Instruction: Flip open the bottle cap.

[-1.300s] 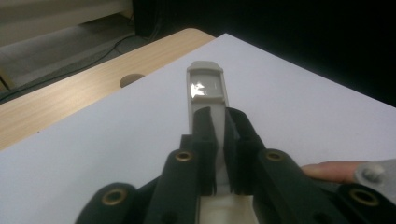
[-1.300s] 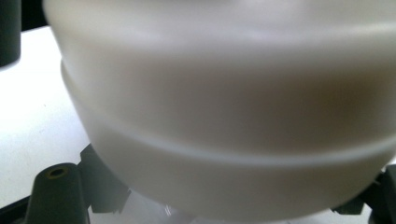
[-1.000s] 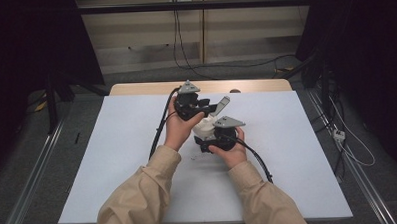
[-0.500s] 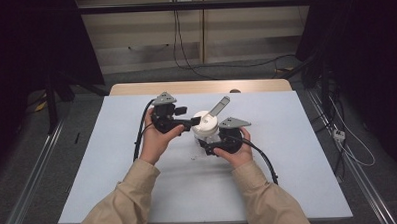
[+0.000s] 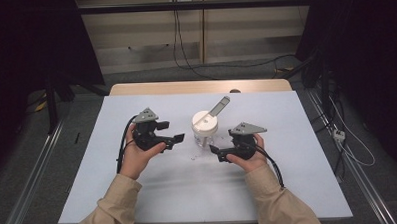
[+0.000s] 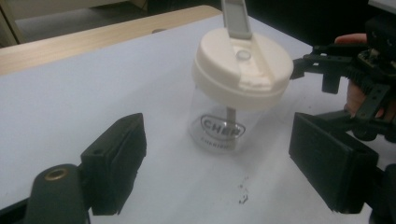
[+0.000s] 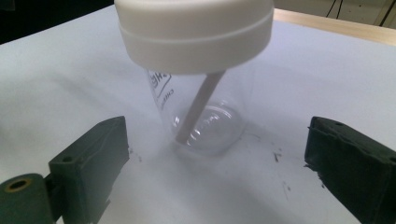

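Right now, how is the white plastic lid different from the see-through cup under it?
The white plastic lid is solid white; the see-through cup is clear, showing the straw inside. The lid looks wider than the cup. The cup has printed letters; the lid has a raised flip spout. Both are round and joined as one tumbler.

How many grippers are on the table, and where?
2: the left gripper is left of the cup, the right gripper is at its right. Both stand open.
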Demonstrator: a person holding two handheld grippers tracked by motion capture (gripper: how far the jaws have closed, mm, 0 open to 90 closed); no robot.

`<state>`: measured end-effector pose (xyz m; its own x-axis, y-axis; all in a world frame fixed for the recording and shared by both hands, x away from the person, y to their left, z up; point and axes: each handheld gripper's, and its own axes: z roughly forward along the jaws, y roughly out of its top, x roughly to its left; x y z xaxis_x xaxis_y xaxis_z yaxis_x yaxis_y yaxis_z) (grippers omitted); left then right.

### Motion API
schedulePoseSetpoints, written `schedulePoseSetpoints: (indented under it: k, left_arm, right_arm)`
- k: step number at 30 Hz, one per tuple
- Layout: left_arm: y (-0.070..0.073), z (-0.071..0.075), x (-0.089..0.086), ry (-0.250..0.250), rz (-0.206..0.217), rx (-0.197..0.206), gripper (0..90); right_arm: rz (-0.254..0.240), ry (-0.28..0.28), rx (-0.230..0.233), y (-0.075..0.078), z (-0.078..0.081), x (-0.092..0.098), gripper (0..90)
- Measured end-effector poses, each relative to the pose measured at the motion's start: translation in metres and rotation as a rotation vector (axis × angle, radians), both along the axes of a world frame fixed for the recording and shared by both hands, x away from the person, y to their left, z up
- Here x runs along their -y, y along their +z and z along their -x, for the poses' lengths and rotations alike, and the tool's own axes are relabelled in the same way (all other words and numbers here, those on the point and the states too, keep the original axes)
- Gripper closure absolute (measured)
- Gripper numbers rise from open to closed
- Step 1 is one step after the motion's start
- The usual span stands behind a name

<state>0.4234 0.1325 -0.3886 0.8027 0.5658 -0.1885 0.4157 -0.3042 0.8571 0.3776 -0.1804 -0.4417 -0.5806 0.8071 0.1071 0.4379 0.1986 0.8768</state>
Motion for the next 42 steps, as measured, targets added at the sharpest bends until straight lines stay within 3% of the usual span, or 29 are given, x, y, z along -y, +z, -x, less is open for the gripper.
schedulePoseSetpoints:
  k: [2,5,21,33,42]
  left_arm:
    - [-0.002,0.002,-0.006,0.009,-0.013,0.002,16.3]
    - [-0.006,0.005,-0.016,0.015,0.012,-0.001,15.9]
    - [-0.026,0.022,-0.059,0.043,0.005,-0.012,9.3]
    - [-0.036,0.035,-0.069,0.034,-0.006,-0.019,8.0]
    - [-0.037,0.041,-0.080,0.052,-0.008,0.000,7.5]
  right_arm:
    - [-0.007,0.000,-0.004,-0.001,0.003,0.004,5.7]
    - [-0.010,0.002,-0.001,0.000,0.008,0.010,7.2]
    - [-0.011,0.015,-0.005,-0.002,0.033,0.030,7.6]
    - [-0.013,0.011,-0.002,-0.003,0.046,0.046,7.4]
    - [-0.017,0.002,-0.002,-0.004,0.054,0.057,7.7]
